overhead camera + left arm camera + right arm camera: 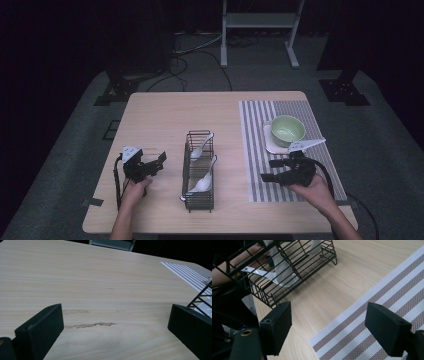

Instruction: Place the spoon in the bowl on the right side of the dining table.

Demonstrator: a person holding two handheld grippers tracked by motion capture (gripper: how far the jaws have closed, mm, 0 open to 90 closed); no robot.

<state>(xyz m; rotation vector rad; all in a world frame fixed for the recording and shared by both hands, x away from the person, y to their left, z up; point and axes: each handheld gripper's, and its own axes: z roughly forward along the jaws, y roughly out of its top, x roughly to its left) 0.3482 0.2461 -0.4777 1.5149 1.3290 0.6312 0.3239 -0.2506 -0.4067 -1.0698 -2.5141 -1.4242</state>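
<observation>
Wooden table (165, 110) seen from above, with black wire basket (199, 170) standing near centre, long axis running 12 to 6 o'clock. Two white spoons in the basket: far spoon (201, 147) toward 12 o'clock, near spoon (203, 181) toward 6 o'clock, each leaning on the basket's right wall with handle pointing toward 1 o'clock. Left gripper (159, 161) held at 9 o'clock of the basket, just beside it, low over bare wood; jaws spread wide, holding nothing, aimed toward 2 o'clock. Same wide gap in the left gripper view (115, 325), basket corner (202, 296) at 3 o'clock. Right gripper (267, 170) at 3 o'clock of the basket, near it, over the striped placemat (260, 150); jaws spread wide and empty, aimed toward 9 o'clock. In the right gripper view (328, 325), mat edge (372, 312) between the jaws, basket (294, 267) and a spoon (280, 267) at 11 o'clock. Green bowl (287, 130) on a white coaster (270, 142) on the mat, at 12 o'clock of the right gripper.
</observation>
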